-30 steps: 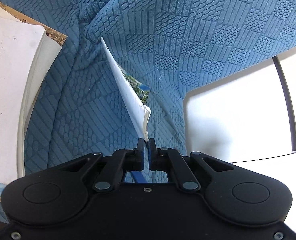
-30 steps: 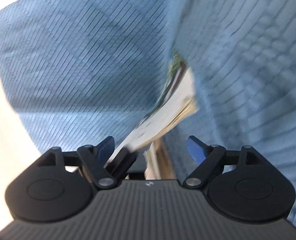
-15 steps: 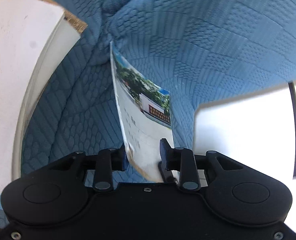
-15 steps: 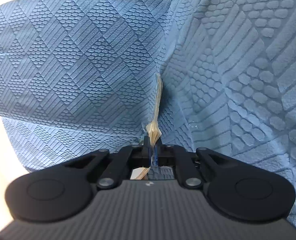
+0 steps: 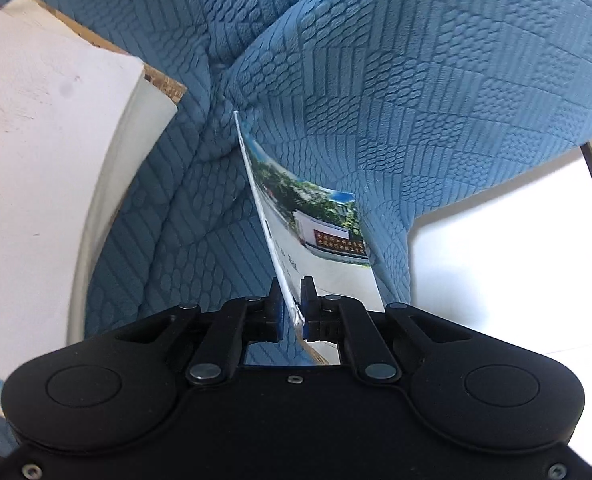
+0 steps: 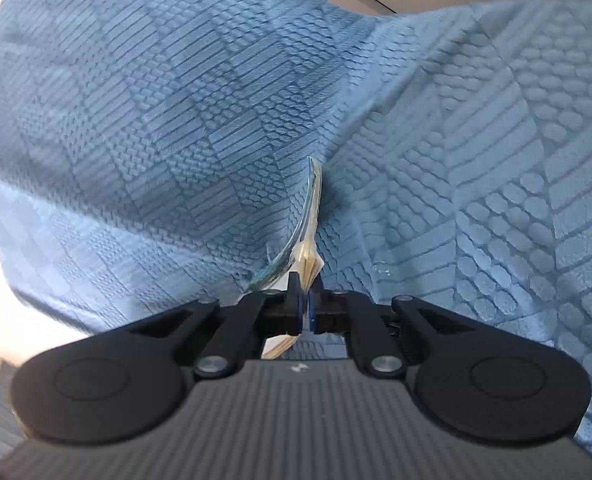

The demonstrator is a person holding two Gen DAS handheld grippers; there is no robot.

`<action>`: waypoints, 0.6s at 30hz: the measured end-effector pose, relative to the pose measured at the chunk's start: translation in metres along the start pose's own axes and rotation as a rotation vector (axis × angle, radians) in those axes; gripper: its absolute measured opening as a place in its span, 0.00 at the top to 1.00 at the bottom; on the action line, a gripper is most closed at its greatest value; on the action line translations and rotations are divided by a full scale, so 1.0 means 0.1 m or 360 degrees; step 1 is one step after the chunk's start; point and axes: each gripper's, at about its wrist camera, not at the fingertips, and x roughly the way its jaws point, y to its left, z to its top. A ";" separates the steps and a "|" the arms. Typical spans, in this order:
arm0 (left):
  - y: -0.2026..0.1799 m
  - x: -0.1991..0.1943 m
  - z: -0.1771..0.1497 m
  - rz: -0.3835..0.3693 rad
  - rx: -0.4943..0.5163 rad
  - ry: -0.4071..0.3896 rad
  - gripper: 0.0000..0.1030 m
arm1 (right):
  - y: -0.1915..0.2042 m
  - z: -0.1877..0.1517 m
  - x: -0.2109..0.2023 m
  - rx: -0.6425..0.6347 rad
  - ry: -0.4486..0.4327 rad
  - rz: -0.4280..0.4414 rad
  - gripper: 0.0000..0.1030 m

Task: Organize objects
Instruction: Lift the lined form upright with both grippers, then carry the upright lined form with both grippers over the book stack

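Blue quilted fabric (image 5: 416, 80) fills most of what we see from both wrists, pressed into diamonds, bars and pebbled patches, and it bunches into a deep fold ahead of us. Our left hand-held gripper (image 5: 291, 304) is clamped on the lower edge of a thin booklet (image 5: 316, 232), which stands on edge and runs away from us into that fold. Its glossy cover faces right and shows green trees, a strip of blue sky and a white wall with a dark red sign; we cannot read the small print on it. Left of the booklet, well apart from it, a stack of white paper (image 5: 47, 152) rests on a brown cardboard sheet (image 5: 163, 84) over the fabric. A bright white surface (image 5: 508, 248) with a dark line across it shows at the right past the cloth's edge. Our right hand-held gripper (image 6: 304, 308) is pinched tight on the booklet's (image 6: 310, 232) other end, where yellowed pages fan out a little beside the jaws and the cover bows to the left. That view is slightly blurred.
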 end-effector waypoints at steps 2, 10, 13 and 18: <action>-0.01 -0.05 -0.05 0.0011 0.0022 -0.0007 0.93 | 0.08 -0.05 -0.04 -0.0080 -0.0003 -0.0032 0.94; 0.04 -0.40 -0.20 -0.0027 0.0029 0.0029 0.92 | 0.43 -0.26 -0.37 -0.0396 -0.0028 -0.0114 0.94; -0.03 -0.57 -0.23 -0.0008 0.0086 0.0017 0.92 | 0.56 -0.33 -0.46 -0.0421 -0.0039 -0.0110 0.94; -0.11 -0.88 -0.25 -0.0029 0.0142 -0.0004 0.92 | 0.83 -0.42 -0.67 -0.0463 -0.0061 -0.0105 0.94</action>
